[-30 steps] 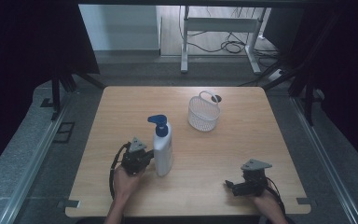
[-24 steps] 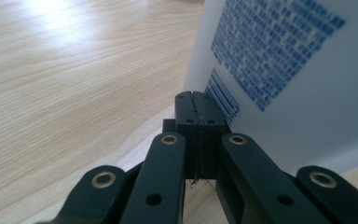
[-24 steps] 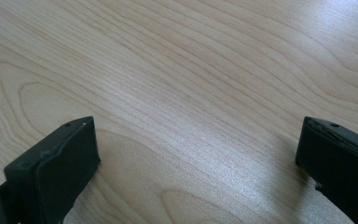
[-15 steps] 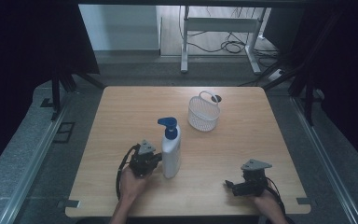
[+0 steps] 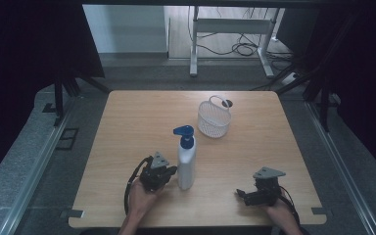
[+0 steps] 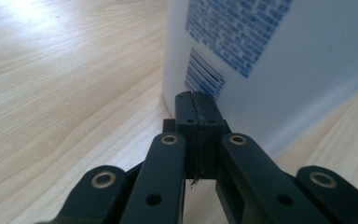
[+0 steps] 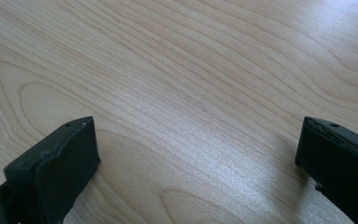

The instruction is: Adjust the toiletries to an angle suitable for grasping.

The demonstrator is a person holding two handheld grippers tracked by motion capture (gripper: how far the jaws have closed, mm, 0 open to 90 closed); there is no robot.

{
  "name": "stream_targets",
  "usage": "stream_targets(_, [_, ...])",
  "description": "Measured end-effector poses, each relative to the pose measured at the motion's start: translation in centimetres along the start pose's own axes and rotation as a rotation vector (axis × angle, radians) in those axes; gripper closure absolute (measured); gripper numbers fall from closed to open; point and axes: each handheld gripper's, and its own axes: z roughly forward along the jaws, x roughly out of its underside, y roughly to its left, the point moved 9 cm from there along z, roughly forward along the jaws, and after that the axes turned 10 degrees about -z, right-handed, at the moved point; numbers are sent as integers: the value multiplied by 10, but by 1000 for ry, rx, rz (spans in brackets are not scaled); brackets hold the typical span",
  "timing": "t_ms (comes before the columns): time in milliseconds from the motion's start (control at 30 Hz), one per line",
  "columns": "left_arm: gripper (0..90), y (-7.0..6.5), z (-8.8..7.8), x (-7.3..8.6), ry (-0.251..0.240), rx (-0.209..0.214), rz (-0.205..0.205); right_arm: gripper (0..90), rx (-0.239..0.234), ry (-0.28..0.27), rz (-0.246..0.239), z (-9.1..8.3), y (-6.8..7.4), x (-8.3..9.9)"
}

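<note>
A white pump bottle (image 5: 186,164) with a blue head stands upright near the middle front of the wooden table (image 5: 137,117). My left gripper (image 5: 173,171) lies low on the table at the bottle's left. Its jaws are shut on nothing, and their tips press against the bottle's lower side. In the left gripper view the closed tips (image 6: 196,100) meet the bottle's white wall (image 6: 279,60) just below its blue print. My right gripper (image 5: 241,195) rests at the front right, pointing left. The right gripper (image 7: 196,149) stands wide open over bare wood.
A white wire basket (image 5: 214,119) with a handle stands behind the bottle, to the right of centre, with a small dark round thing (image 5: 227,103) just behind it. The table's front edge runs just below both hands. Dark curtains and a metal frame surround the table.
The left gripper and the bottle have slid together to the right across the table, the bottle staying upright. The right gripper has not moved.
</note>
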Motion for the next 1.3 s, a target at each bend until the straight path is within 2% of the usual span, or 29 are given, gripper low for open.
stream_targets(100, [892,-8,-2,2,3,11,6,0,0,0,0,0,0,0])
stream_targets(667, [892,-33,-6,3,4,60,40,0,0,0,0,0,0,0])
stream_targets(1033, [892,-46,2,-3,2,84,68,0,-1,-1,0,0,0,0])
stream_targets(1300, [892,-50,12,-5,9,95,71,0,0,0,0,0,0,0])
